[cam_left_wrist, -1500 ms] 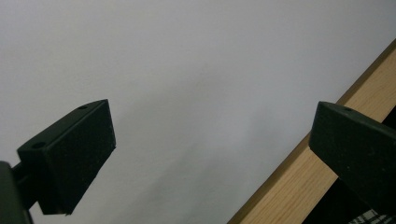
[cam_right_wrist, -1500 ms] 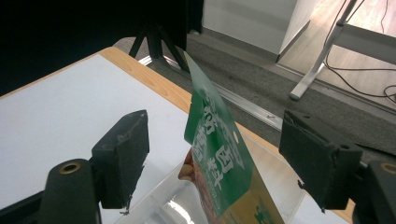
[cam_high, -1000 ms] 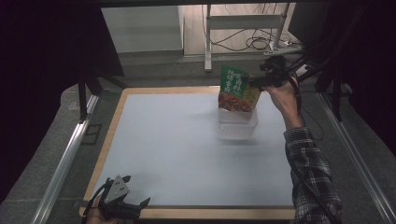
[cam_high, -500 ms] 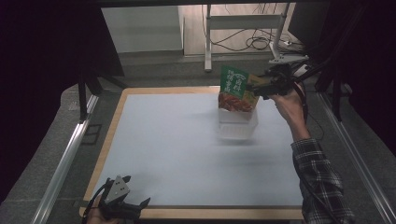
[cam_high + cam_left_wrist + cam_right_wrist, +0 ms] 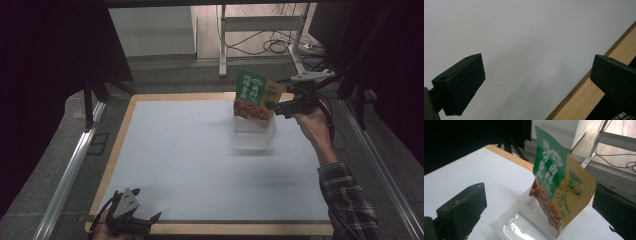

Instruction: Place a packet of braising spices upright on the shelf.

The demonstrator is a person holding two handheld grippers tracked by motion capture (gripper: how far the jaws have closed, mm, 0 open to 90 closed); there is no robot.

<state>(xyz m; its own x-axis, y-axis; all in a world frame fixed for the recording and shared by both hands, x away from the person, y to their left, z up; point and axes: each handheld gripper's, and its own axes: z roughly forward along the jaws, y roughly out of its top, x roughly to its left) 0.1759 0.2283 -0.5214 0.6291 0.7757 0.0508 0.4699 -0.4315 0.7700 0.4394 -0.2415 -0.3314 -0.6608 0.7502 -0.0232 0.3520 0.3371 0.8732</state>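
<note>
A green and yellow snack bag [image 5: 252, 95] stands upright in a clear plastic container [image 5: 252, 135] at the far right of the white mat. My right gripper [image 5: 278, 106] is just right of the bag's edge, held by a hand in a plaid sleeve. In the right gripper view the bag [image 5: 554, 187] leans in the container [image 5: 519, 227], and my right gripper [image 5: 537, 197] is open, its jaws wide apart and clear of the bag. My left gripper [image 5: 147, 220] rests at the table's front left edge. It [image 5: 536, 66] is open over bare mat, holding nothing.
The white mat [image 5: 190, 150] lies in a wooden border [image 5: 120, 145]. A metal rail [image 5: 65, 175] runs along the left side. Beyond the table stand a metal stand [image 5: 260, 30] and cables [image 5: 280, 47] on the floor.
My right gripper has drawn a little to the right, away from the bag's edge. The bag stays upright in the container. The left gripper has not moved.
</note>
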